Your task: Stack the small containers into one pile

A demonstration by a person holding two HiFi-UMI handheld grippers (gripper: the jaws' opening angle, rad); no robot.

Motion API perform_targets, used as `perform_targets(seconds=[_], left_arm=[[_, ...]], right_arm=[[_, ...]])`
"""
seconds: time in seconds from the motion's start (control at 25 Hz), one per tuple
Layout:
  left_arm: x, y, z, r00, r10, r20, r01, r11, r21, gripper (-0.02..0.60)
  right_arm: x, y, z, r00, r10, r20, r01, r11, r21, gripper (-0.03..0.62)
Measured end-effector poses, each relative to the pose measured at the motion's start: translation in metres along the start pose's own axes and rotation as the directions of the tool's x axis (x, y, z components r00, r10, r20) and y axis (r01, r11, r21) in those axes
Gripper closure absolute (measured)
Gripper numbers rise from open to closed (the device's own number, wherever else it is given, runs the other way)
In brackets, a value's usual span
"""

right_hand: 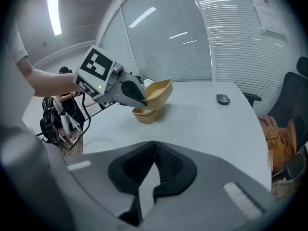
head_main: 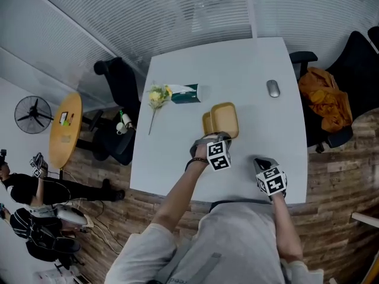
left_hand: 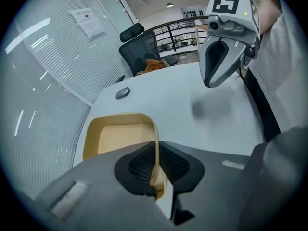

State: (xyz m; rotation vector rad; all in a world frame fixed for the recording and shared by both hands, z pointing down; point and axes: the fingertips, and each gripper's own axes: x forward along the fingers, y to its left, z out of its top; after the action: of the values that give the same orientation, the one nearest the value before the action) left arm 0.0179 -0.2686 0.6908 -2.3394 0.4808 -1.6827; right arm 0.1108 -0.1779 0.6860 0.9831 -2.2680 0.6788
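The left gripper [left_hand: 156, 170] is clamped on one wall of the held container [left_hand: 120, 136]. The thin yellow wall stands between the two pads, one pad inside and one outside, and the body of the container reaches forward from the jaws. In the right gripper view it hangs lifted and tilted, with the side away from the jaws higher. Directly under it the lower container [right_hand: 147, 115], of the same colour, sits on the table [right_hand: 202, 124]. Whether the two already touch, I cannot tell; they look very near each other. The right gripper [right_hand: 153, 172] has its jaws together on nothing and hovers over bare table, to the right of the left gripper and closer to the person. I judge that the step in hand is to seat the held container into the lower one. To do it well, first bring it level, so its bottom is parallel with the opening below, then centre it over the lower rim and go straight down, slowly. The grip is on one wall only, so the container may swing. The lower container lies free on a smooth table and may slide if pushed sideways, so the idle right gripper could steady it. Release only when the held container rests inside, and lift the inner pad out upward without dragging the pile.
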Motion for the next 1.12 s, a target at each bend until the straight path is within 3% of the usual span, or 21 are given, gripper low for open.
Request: perform_targets(seconds=[0.44,0.72,1.12], left_arm=[[-0.007,0.002,-0.048,0.998,-0.012,-0.066,0.007,0.997,-0.071,0.563],[0.002,0.001,-0.067,0.996,-0.024,-0.086,0.016,0.995,-0.094,0.561],[0.012,-0.006,-0.062,0.995,-0.067,-0.075,0.059,0.993,-0.100,0.561]], right_arm=[[0.011,0.025,0.008,0.995,0.101,0.021,-0.100,0.995,-0.017,0.594],[0.011,0.018,0.005,0.995,0.093,0.020,-0.093,0.996,-0.007,0.594],[0.010,0.008,0.006,0.997,0.070,0.021,-0.070,0.997,0.019,0.594]])
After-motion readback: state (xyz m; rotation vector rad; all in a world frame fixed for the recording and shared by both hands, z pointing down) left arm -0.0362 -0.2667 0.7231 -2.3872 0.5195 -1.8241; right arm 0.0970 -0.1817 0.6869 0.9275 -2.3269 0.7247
